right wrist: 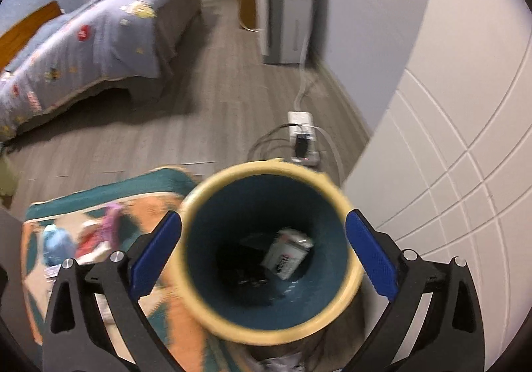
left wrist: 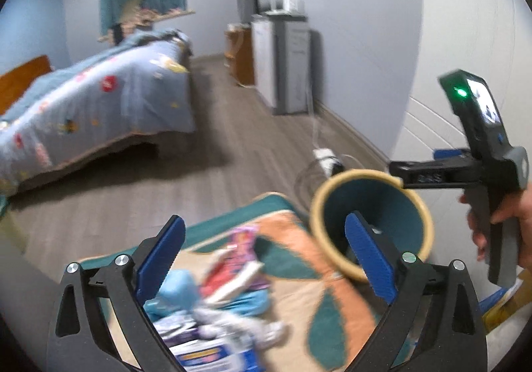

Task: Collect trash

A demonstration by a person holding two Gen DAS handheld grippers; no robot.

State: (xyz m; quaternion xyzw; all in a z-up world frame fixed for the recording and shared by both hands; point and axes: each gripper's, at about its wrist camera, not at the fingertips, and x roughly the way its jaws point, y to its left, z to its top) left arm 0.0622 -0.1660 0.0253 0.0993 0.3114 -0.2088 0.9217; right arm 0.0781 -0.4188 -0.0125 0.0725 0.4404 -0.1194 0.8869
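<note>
A teal bin with a cream rim (right wrist: 271,323) stands by the patterned rug (left wrist: 332,298). It also shows in the left wrist view (left wrist: 372,202). Inside it lie a white carton (right wrist: 287,252) and dark items. My right gripper (right wrist: 262,255) is open above the bin's mouth, its blue fingers (right wrist: 372,259) wide on either side, empty. In the left wrist view the right gripper (left wrist: 399,177) reaches over the rim. My left gripper (left wrist: 262,259) is open and empty above a pile of trash (left wrist: 216,315): wrappers, a blue bag (left wrist: 179,287), a pink packet (left wrist: 244,240).
A bed with a blue quilt (left wrist: 93,99) stands at left. A grey cabinet (left wrist: 282,62) stands by the wall. A power strip with cables (right wrist: 302,135) lies on the wood floor behind the bin. A white panelled door (right wrist: 465,139) is at right.
</note>
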